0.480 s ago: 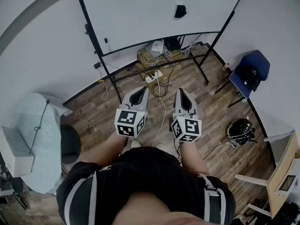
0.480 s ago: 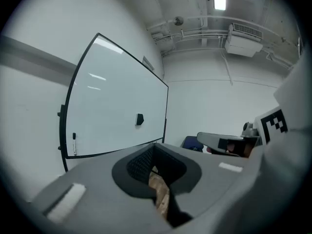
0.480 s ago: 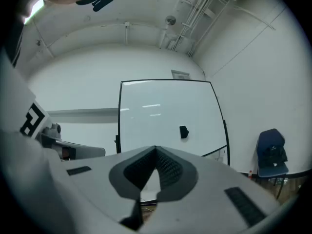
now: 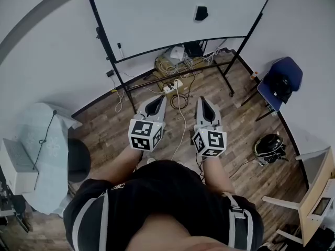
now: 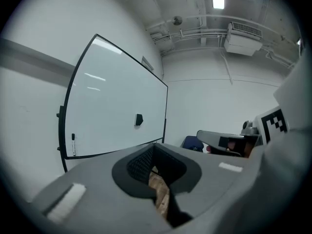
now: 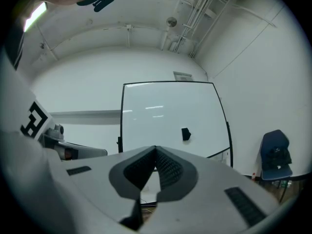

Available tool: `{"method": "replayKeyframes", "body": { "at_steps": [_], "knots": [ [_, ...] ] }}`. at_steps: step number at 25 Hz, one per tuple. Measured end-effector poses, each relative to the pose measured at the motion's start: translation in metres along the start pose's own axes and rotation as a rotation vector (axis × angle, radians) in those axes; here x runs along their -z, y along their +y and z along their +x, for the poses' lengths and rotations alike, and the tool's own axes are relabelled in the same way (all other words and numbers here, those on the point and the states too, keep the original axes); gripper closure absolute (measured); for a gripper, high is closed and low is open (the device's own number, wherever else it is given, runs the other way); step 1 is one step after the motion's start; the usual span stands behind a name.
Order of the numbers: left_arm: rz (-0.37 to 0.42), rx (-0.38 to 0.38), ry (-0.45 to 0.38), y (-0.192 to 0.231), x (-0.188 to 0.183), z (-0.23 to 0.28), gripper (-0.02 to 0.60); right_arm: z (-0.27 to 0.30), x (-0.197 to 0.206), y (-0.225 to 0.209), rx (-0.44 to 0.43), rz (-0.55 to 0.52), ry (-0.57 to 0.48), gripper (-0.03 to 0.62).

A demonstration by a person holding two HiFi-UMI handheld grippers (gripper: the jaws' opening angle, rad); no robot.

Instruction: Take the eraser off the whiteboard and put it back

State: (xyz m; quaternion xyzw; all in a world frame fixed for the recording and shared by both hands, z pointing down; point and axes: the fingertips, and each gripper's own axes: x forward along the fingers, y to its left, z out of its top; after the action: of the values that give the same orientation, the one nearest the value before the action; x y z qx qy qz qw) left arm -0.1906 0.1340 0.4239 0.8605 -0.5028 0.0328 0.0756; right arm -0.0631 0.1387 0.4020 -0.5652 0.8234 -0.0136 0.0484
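Far off on whiteboard [image 4: 157, 20], eraser [image 4: 201, 12] untouched; left gripper [image 4: 159, 100] and right gripper [image 4: 202, 102] pressed together, empty; nothing done.

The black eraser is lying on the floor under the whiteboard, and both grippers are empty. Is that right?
Not quite. The eraser isn't on the floor: it's stuck on the whiteboard, as the head view shows. The rest is right: the left gripper and the right gripper are both empty.

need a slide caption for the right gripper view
Right gripper, jaws shut and empty, faces the whiteboard where the black eraser hangs.
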Motion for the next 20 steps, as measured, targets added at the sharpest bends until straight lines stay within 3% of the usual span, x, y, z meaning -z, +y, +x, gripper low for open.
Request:
{"method": "replayKeyframes", "body": {
  "at_steps": [10, 20],
  "knots": [
    [0.006, 0.038, 0.008, -0.029, 0.002, 0.013, 0.572, -0.017, 0.000, -0.021, 0.027, 0.001, 0.015, 0.589],
    [0.007, -0.005, -0.025, -0.056, -0.001, 0.031, 0.572, -0.040, 0.006, -0.062, 0.021, 0.003, 0.033, 0.589]
  ]
}}
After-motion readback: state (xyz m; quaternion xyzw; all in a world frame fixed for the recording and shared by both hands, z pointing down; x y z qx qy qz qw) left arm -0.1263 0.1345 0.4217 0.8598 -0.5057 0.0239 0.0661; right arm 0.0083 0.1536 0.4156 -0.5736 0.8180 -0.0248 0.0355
